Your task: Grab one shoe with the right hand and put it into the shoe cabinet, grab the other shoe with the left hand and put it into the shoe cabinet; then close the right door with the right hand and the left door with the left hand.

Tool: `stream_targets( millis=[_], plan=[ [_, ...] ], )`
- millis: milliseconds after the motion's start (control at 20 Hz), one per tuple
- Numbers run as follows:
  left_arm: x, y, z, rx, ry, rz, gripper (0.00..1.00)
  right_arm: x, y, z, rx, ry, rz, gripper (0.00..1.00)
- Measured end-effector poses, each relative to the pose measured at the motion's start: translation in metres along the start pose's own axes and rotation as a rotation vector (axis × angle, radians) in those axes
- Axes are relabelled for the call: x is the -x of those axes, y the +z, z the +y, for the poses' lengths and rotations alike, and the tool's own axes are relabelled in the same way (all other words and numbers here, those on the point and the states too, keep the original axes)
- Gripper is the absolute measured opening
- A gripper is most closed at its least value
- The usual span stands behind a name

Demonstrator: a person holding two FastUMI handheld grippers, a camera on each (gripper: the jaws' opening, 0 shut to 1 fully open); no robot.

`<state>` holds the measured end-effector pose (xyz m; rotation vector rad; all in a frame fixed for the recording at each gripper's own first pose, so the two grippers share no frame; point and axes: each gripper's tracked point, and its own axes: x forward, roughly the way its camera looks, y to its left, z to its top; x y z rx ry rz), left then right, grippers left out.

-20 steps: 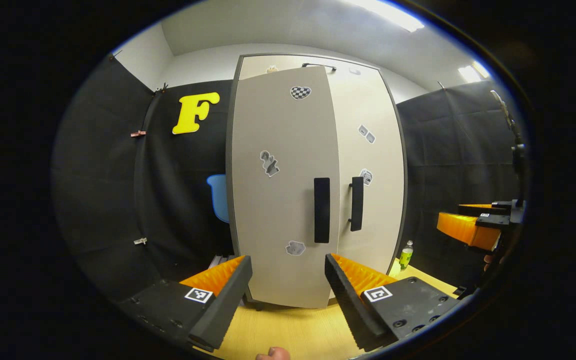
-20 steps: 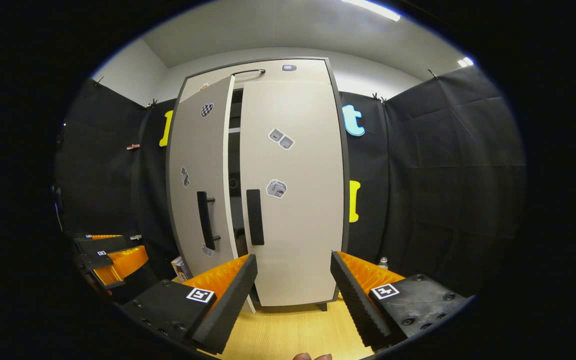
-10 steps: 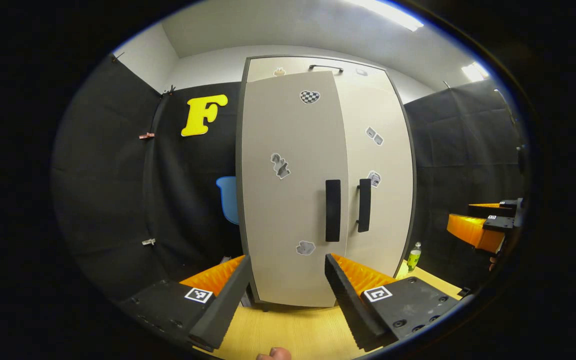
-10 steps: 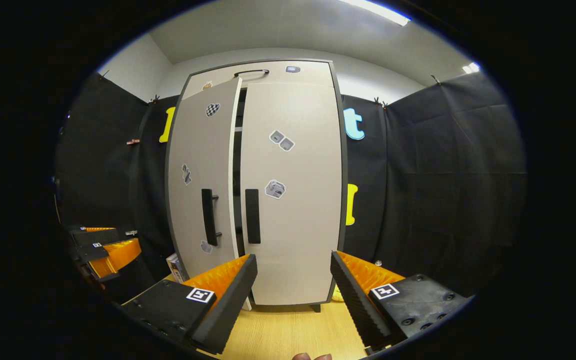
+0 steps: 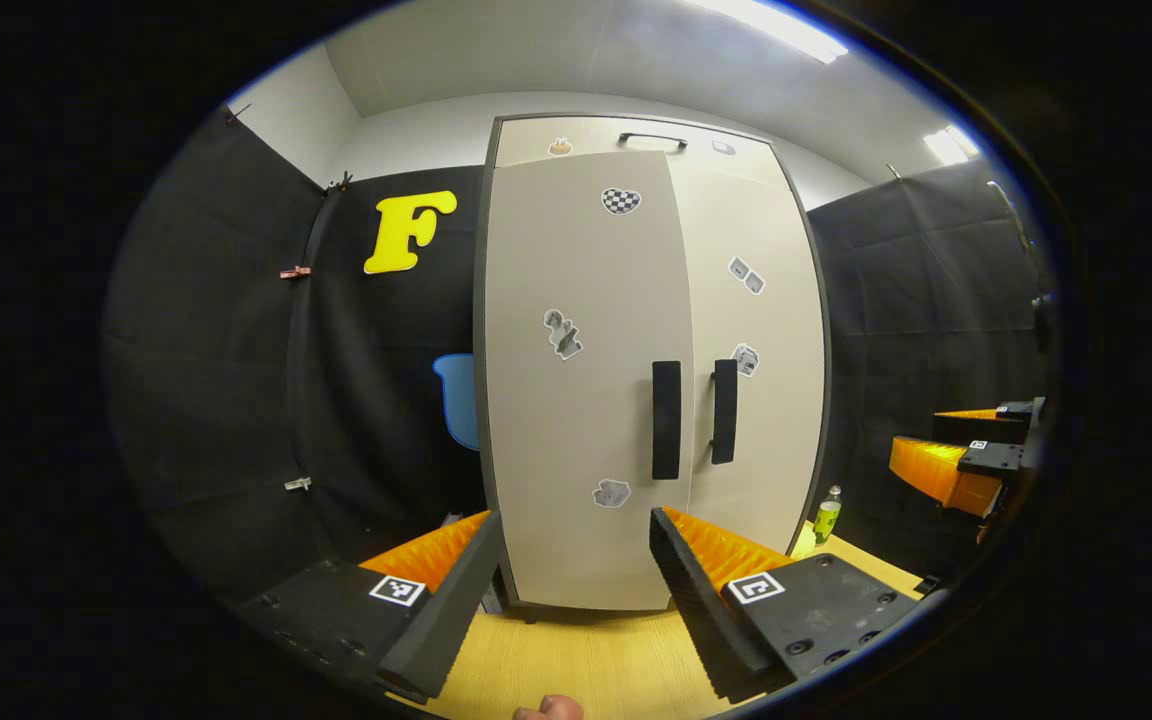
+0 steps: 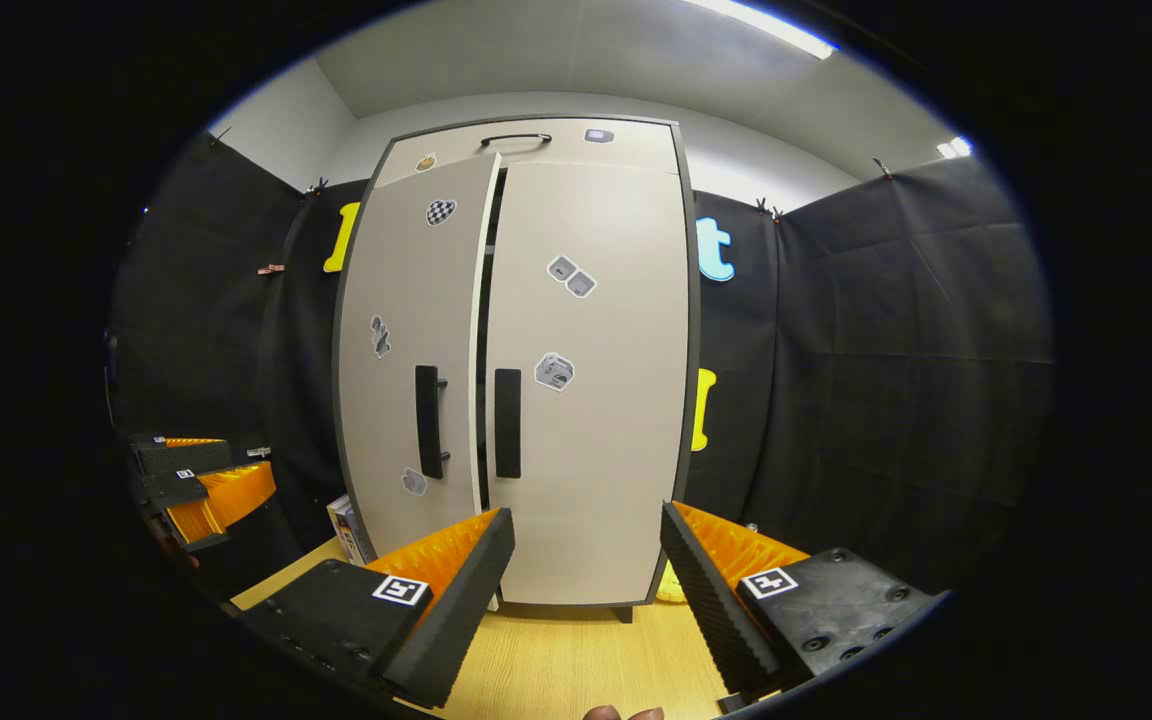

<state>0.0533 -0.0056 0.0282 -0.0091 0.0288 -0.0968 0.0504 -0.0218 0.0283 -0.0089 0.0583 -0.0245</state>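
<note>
Against the black booth wall, our left door (image 6: 416, 370) had swung almost flush within 1 second, a sliver remaining at 12 o'clock, with both our left gripper (image 5: 571, 590) and right gripper (image 6: 586, 590) wide open and empty.

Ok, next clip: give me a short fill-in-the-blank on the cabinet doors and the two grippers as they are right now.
1. The right door of the shoe cabinet is fully ____.
2. The left door stands slightly ____, a dark gap showing along its edge.
3. The left gripper and the right gripper both have their jaws ____, holding nothing.
4. The cabinet stands on a ____ floor.

Missing words: closed; ajar; open; wooden
</note>
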Motion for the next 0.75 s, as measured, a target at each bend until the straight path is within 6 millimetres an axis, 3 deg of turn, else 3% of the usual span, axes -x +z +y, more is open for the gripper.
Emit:
stream_targets(
  millis=[750],
  plan=[
    [-0.0012,-0.0019,0.0012,-0.001,-0.001,0.008,0.94,-0.0003,0.0018,0.0041,0.009,0.009,0.0,0.96]
  ],
)
